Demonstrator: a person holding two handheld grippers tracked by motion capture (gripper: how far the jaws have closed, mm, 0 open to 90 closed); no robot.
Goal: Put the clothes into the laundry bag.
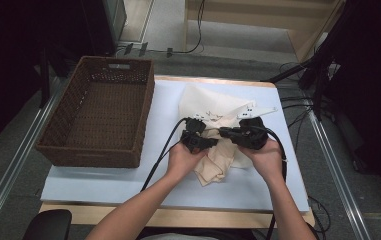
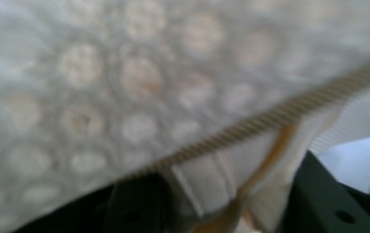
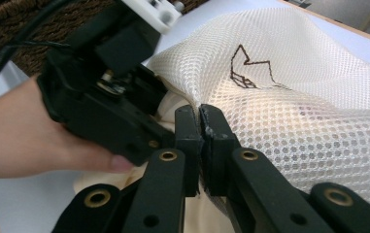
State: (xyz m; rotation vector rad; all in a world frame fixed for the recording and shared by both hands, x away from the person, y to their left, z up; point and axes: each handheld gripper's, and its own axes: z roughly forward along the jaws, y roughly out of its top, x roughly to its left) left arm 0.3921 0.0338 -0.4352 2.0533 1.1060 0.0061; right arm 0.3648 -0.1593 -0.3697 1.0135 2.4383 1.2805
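Note:
A cream mesh bag lies crumpled on the white mat, with a dark line drawing on its upper side. My two grippers meet over its middle. The right gripper is shut on a pinch of the mesh, its jaws pressed together. The left gripper points toward it from the left. In the left gripper view the blurred mesh and a zip line hang close to the lens. A fold of white fabric sits between that gripper's jaws.
A brown wicker basket stands on the left part of the table, touching the mat's edge. Black cables trail from both grippers toward the table's front. A light wooden shelf and dark stands with cables are on the floor behind and to the right.

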